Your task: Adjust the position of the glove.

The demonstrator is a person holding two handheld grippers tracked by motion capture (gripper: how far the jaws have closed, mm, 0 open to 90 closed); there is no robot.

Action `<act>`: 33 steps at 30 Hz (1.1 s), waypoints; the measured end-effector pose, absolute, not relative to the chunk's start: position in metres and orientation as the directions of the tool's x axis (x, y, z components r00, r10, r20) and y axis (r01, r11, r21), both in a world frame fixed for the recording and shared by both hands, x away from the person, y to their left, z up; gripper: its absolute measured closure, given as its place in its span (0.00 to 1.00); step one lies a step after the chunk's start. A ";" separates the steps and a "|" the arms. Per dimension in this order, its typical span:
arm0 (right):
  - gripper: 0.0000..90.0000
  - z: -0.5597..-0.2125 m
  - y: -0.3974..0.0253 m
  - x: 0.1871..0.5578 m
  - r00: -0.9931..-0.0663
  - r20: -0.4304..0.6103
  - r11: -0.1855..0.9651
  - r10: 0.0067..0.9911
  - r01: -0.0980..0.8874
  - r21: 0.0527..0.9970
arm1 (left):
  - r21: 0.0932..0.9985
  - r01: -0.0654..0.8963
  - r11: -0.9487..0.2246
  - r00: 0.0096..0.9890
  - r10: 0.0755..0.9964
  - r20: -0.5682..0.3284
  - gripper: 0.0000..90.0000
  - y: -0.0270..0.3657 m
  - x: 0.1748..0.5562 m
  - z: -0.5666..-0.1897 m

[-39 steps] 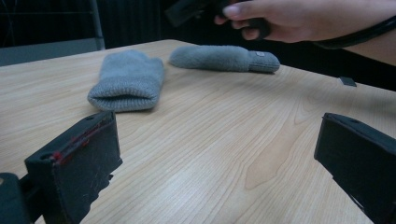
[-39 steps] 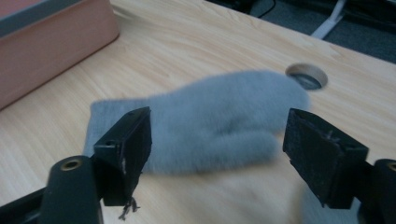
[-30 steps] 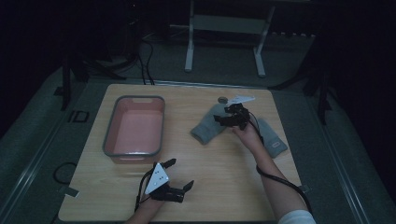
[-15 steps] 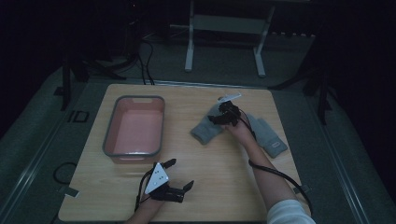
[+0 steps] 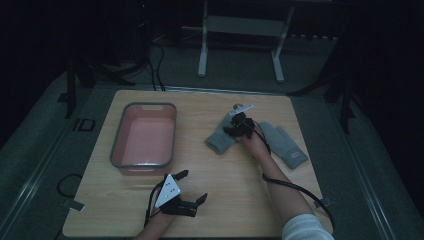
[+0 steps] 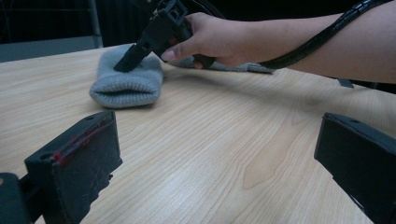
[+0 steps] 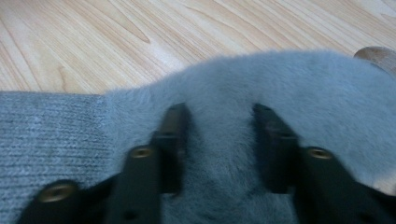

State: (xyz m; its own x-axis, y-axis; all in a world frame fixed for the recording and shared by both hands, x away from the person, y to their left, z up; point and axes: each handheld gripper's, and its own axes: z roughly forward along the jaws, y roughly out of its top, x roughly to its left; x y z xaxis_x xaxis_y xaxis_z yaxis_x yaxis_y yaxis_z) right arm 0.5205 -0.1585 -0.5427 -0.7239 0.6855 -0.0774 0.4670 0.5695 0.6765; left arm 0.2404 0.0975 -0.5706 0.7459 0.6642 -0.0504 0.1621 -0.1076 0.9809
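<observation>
Two grey mittens lie on the right half of the wooden table. My right gripper presses down on the left mitten, just past its knit cuff. Its jaws stand close together with a fold of fluffy fabric bunched between them, and the right gripper is shut on that fold. The same mitten and right gripper show far off in the left gripper view. The other mitten lies flat to the right of the hand. My left gripper rests near the front edge, open and holding nothing.
A pink tub with a grey rim stands on the left half of the table. A small round object lies just beyond the left mitten. A black cable trails along the right forearm. Stands and cables are on the floor behind the table.
My right gripper has moved left from between the two mittens and come down on the left mitten. The left gripper has stayed where it was.
</observation>
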 end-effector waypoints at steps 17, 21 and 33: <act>0.92 -0.503 -0.162 0.480 -0.853 -0.056 0.586 0.519 0.307 0.750 | 0.981 0.164 -0.107 0.743 0.667 -0.052 0.01 0.098 0.241 -0.571; 0.92 -0.488 -0.166 0.457 -0.898 -0.034 0.573 0.440 0.251 0.780 | 0.981 0.164 -0.107 0.742 0.669 -0.051 0.01 0.098 0.241 -0.571; 0.91 -0.492 -0.171 0.415 -0.963 0.009 0.598 0.268 0.174 0.782 | 0.980 0.162 -0.112 0.739 0.672 -0.046 0.01 0.097 0.240 -0.571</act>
